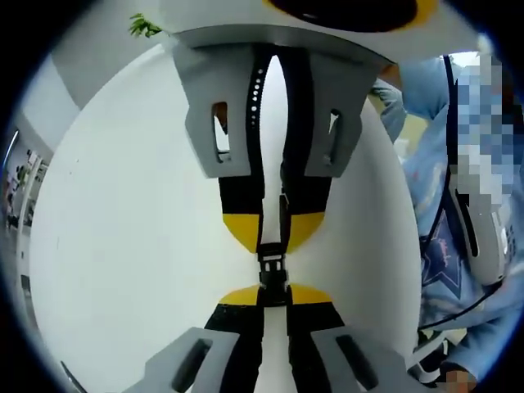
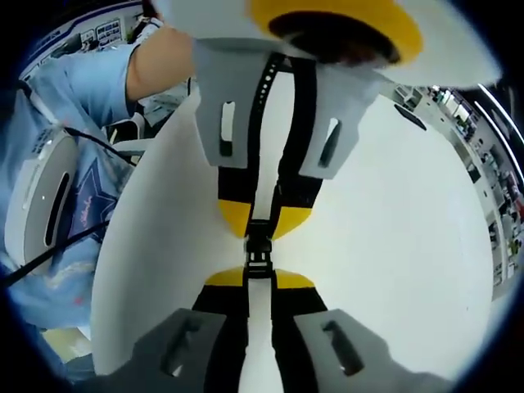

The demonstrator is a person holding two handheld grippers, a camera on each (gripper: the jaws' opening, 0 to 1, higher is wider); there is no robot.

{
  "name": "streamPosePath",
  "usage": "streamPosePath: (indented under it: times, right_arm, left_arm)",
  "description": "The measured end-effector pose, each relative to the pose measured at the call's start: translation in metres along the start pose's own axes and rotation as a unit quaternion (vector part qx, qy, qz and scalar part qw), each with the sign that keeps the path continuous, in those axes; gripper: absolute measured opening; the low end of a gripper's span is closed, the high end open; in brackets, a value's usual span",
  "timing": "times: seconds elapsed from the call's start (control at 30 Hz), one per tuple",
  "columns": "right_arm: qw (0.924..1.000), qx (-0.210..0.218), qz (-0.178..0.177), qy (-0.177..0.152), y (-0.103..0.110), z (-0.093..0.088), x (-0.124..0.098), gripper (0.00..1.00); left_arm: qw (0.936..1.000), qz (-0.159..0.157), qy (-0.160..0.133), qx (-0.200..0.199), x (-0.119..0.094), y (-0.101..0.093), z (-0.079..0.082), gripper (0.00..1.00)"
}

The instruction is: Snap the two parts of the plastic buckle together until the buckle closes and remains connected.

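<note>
Grippers meet nose to nose over a plain white worktop, with a small black plastic buckle caught between them. In the left gripper view, the left gripper, grey-bodied with black jaws and yellow tips, rises from six o'clock, and its jaws are drawn together on the lower end of the buckle. The right gripper comes down from twelve o'clock in the same view, its yellow tips closed on the buckle's upper end. The buckle stands as one short black piece at the centre, running from six to twelve o'clock between the two pairs of tips; whether its two parts are fully latched cannot be told at this size.

In the right gripper view the layout is mirrored: the right gripper rises from six o'clock, pinched shut on the lower end of the buckle, and the left gripper descends from twelve o'clock, clamped on the other end. The buckle sits dead centre, held off the worktop by both sets of tips.

A person in a light blue printed garment stands at three o'clock in the left gripper view and at nine o'clock in the right gripper view, with a white strapped device against the body. A sprig of green leaves shows at eleven o'clock in the left gripper view.
</note>
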State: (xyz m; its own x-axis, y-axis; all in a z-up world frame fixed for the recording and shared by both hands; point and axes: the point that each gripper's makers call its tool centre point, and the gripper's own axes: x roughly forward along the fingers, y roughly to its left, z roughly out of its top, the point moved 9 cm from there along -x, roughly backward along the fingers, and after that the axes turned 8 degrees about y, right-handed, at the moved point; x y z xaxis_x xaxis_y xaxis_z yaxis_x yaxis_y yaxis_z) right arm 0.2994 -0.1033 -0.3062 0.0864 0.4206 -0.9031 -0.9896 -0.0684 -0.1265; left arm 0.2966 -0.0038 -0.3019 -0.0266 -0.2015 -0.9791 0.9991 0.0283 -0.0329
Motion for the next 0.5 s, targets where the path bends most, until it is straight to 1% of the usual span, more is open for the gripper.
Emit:
streamPosePath:
  times: [0.13, 0.3, 0.37, 0.4, 0.5]
  right_arm:
    - [1.0000, 0.007, -0.002, -0.001, 0.0012, 0.0007, 0.0006, 0.07]
    - [0.9999, 0.012, -0.004, -0.008, 0.0009, -0.0003, 0.0008, 0.07]
    - [0.9999, 0.006, -0.005, -0.007, 0.0011, 0.0008, 0.0010, 0.07]
    - [1.0000, -0.004, -0.004, -0.005, 0.0005, 0.0017, 0.0011, 0.07]
    - [1.0000, -0.007, -0.004, -0.004, -0.0005, 0.0029, 0.0015, 0.07]
  left_arm:
    - [1.0000, 0.005, 0.001, -0.001, -0.0016, -0.0008, 0.0006, 0.05]
    - [1.0000, 0.002, -0.008, -0.001, -0.0027, 0.0008, -0.0016, 0.04]
    - [1.0000, 0.003, -0.006, 0.002, -0.0026, 0.0008, -0.0010, 0.04]
    - [1.0000, 0.004, -0.006, 0.004, -0.0025, 0.0007, -0.0009, 0.04]
    - [0.9999, 0.005, -0.007, 0.006, -0.0027, 0.0009, -0.0013, 0.04]
